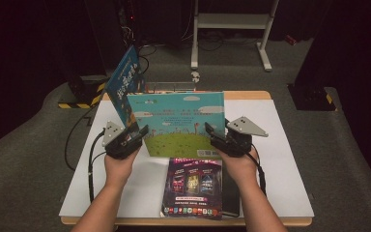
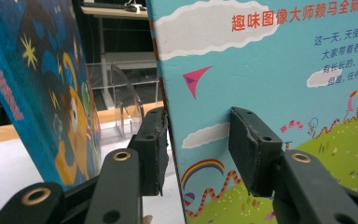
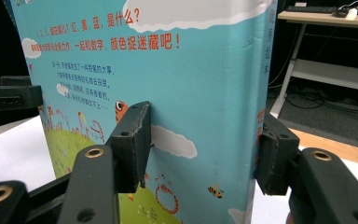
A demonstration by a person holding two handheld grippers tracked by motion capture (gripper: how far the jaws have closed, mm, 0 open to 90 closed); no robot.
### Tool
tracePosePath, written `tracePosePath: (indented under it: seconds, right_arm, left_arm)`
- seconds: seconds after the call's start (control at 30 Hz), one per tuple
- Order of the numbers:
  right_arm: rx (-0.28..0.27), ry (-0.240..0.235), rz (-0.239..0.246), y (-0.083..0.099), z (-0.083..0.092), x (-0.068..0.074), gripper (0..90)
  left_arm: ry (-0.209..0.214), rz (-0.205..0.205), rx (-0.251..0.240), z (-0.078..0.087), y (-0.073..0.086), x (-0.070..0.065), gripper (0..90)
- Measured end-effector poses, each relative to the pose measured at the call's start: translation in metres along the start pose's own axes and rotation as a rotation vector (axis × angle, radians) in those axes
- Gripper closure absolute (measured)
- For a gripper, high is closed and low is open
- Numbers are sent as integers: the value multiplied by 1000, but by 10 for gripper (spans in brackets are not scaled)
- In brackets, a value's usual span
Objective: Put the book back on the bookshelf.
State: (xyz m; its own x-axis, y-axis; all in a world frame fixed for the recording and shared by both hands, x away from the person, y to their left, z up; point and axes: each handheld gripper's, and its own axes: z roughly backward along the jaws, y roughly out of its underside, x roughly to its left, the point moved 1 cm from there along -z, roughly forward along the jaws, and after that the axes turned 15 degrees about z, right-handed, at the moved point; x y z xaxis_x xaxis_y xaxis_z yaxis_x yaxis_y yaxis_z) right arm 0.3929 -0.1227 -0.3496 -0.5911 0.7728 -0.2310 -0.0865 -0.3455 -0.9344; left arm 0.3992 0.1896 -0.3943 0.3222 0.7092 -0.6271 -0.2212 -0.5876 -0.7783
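**Two grippers hold a picture book upright by its side edges**

A picture book [image 1: 176,123] with a sky-blue and green cover stands upright near the middle of the white worktop [image 1: 280,145], its cover facing the person. The left gripper [image 1: 137,134] is at the book's left edge and the right gripper [image 1: 213,133] at its right edge, one hand behind each.

In the left gripper view the jaws stand partly open with the book's edge between them. One jaw lies flat against the printed cover beside a white cloud; the other sits behind the cover, close against the edge, so the book looks clamped between the pads.

In the right gripper view the jaws also stand partly open, straddling the book's spine side. One jaw presses on the cover next to a white cloud, and the other bears on the far side by the spine. The book fills the gap between them and appears gripped.

A second blue book [image 1: 124,84] leans tilted just behind and left of the held one, close to the left gripper. A clear plastic stand [image 2: 126,105] rises behind the two books. On the worktop in front of the held book lies a dark magazine [image 1: 192,186], flat, between the person's forearms.
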Motion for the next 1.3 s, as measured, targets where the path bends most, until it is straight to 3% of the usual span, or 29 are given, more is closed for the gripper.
tracePosePath:
  seconds: [0.17,0.3,0.67,0.93,1.3]
  right_arm:
    - [-11,8,-1,-4,-7,-5,446]
    - [-15,21,2,-6,-13,-7,446]
    - [-16,32,4,0,-29,-12,446]
    - [-14,36,0,4,-32,-14,445]
    - [-23,35,-1,12,-30,-13,470]
  left_arm:
    - [6,6,-16,-10,-4,3,570]
    - [7,0,0,-18,-6,8,569]
    - [10,20,7,-33,2,24,568]
    - [2,11,25,-39,8,28,567]
    - [34,15,23,-43,9,31,564]
